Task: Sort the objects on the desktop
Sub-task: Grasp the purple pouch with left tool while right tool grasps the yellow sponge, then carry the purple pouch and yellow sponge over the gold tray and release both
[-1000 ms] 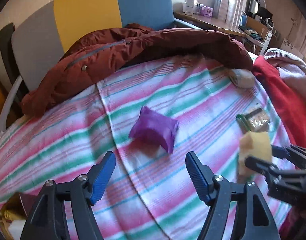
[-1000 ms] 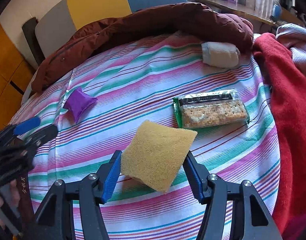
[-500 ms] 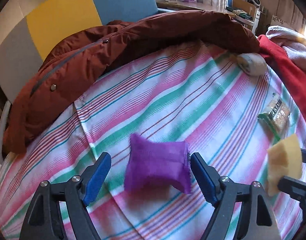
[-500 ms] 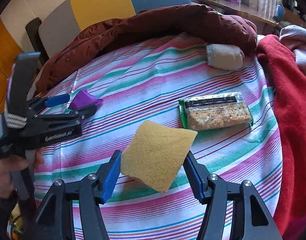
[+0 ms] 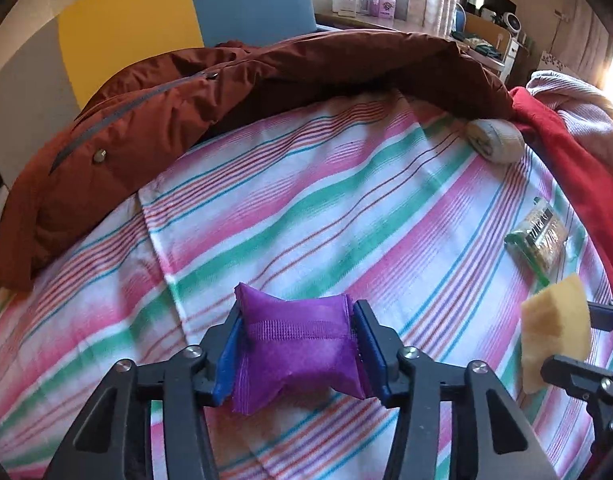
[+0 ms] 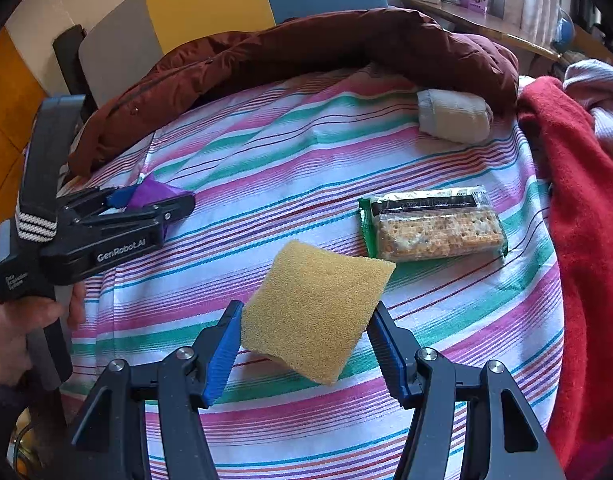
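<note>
A purple fabric pouch (image 5: pixel 298 356) lies on the striped cloth (image 5: pixel 346 208). My left gripper (image 5: pixel 298 312) straddles it, jaws closing, and both blue pads press its sides so that it bulges. In the right wrist view the same left gripper (image 6: pixel 154 204) lies low at the left, held by a hand, with the pouch (image 6: pixel 154 192) peeking out. My right gripper (image 6: pixel 306 308) is shut on a yellow sponge (image 6: pixel 314 312), held above the cloth. In the left wrist view that sponge (image 5: pixel 554 332) shows at the right edge.
A green cracker packet (image 6: pixel 430 224) lies beyond the sponge, and a rolled pale sock (image 6: pixel 454 116) lies farther back. A rust-brown jacket (image 5: pixel 226 92) borders the far side. Red and pale clothing (image 6: pixel 578 200) is piled along the right edge.
My left gripper came forward and down over the purple pouch, opened wide around it, then closed onto its sides. The right gripper and sponge stayed put.
</note>
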Demonstrator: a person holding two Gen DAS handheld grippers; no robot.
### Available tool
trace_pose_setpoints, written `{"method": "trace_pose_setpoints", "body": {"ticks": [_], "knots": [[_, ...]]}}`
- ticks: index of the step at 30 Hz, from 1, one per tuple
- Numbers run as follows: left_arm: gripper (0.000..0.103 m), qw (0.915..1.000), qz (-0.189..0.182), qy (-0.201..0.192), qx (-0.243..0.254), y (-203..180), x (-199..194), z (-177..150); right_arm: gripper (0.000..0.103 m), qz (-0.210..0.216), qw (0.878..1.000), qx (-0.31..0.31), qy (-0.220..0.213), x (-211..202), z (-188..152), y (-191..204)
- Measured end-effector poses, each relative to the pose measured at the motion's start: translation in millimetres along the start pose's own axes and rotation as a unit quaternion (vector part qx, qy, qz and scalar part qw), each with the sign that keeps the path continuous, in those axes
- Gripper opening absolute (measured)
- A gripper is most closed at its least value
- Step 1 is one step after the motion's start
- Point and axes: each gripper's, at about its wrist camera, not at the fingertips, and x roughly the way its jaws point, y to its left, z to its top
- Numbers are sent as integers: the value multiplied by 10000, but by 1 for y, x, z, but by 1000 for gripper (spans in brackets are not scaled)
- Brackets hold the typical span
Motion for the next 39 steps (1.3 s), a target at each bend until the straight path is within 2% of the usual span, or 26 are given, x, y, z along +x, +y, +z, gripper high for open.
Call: {"method": "trace_pose_setpoints", "body": {"ticks": [7,12,21,39], "knots": [[49,9995,80,21,-314,-12,-19,-24,62,128,9996,-223,-64,-2,-2,7],[48,9986,73,0,-528,-20,-35,-53,62,184,9983,-557,-16,0,-6,20],[48,9964,24,-193,-819,-35,-75,-99,62,389,9945,-963,-136,-3,-10,38],[48,9902,348,-793,-1093,-24,-144,-135,62,761,9837,-1620,-174,-8,-26,72]]}}
